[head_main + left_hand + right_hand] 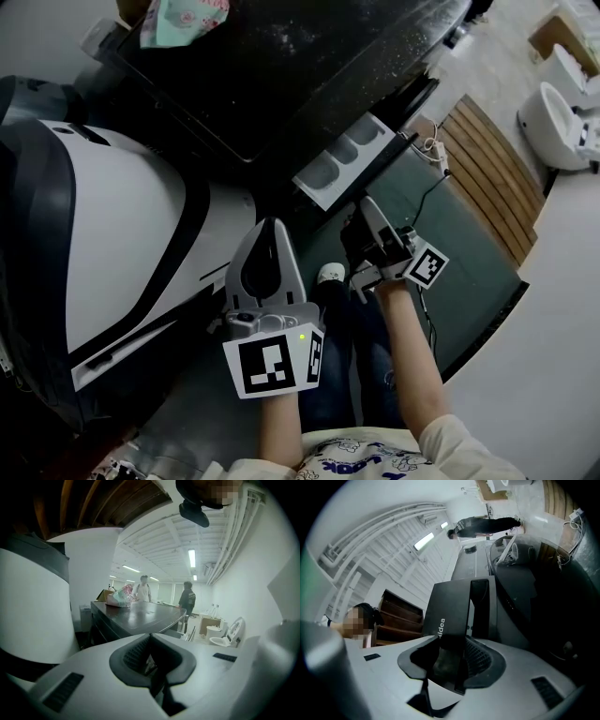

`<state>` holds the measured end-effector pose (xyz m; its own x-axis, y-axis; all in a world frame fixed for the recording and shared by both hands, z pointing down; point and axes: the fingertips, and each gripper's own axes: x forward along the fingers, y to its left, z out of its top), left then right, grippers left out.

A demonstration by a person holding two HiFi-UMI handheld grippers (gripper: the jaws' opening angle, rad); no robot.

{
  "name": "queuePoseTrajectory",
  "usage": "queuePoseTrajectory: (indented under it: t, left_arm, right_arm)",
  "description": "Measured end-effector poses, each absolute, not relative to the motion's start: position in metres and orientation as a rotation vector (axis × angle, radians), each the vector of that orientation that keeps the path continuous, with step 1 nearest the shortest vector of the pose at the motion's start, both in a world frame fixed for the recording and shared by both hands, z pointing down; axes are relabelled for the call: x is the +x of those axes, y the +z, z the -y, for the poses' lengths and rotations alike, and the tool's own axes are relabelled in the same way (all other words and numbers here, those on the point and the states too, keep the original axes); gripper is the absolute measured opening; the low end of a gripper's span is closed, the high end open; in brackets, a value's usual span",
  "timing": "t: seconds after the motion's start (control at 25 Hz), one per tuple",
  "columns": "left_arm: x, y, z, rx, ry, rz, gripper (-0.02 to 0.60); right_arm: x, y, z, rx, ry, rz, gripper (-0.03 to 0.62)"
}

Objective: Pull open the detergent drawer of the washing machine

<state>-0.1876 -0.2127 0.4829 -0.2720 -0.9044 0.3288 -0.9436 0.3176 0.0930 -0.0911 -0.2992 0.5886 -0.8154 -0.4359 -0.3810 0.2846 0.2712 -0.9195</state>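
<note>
Item one, detergent drawer (345, 159): it stands pulled out of the washing machine (281, 66), with its pale tray and moulded compartments exposed just beyond my right claw (364, 214). Right claw: closed on the drawer's dark front panel (452, 611), which runs down between both pads in the right gripper view, with white lettering on it just above the grip. The claw's marker cube (427, 265) sits behind it, towards my forearm. Washing machine: a dark body with a glossy black top, rising ahead of and above the right claw. A crumpled patterned bag (183, 19) lies on the far part of that top, well beyond either claw. Left claw (270, 230): jaws together and nothing between them, held in the air beside the right claw and apart from the drawer, with its marker cube (272, 364) at the near end. To the left claw's left is a large white housing with a black band (112, 234), close by. To the right claw's right are a cable (433, 150) and a slatted wooden panel (492, 183), and farther out a white toilet (553, 117). Below the claws, a white shoe (330, 274) is on the floor. Far ahead of the left claw, two people (143, 588) stand behind the machine.
</note>
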Motion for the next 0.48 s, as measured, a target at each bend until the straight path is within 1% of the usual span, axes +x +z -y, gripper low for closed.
queuePoseTrajectory:
  t: [0.48]
  left_arm:
    - [-0.164, 0.479, 0.220, 1.730, 0.179, 2.229, 0.014]
  right_arm:
    - [-0.052, 0.589, 0.286, -0.141, -1.581, -1.949, 0.176]
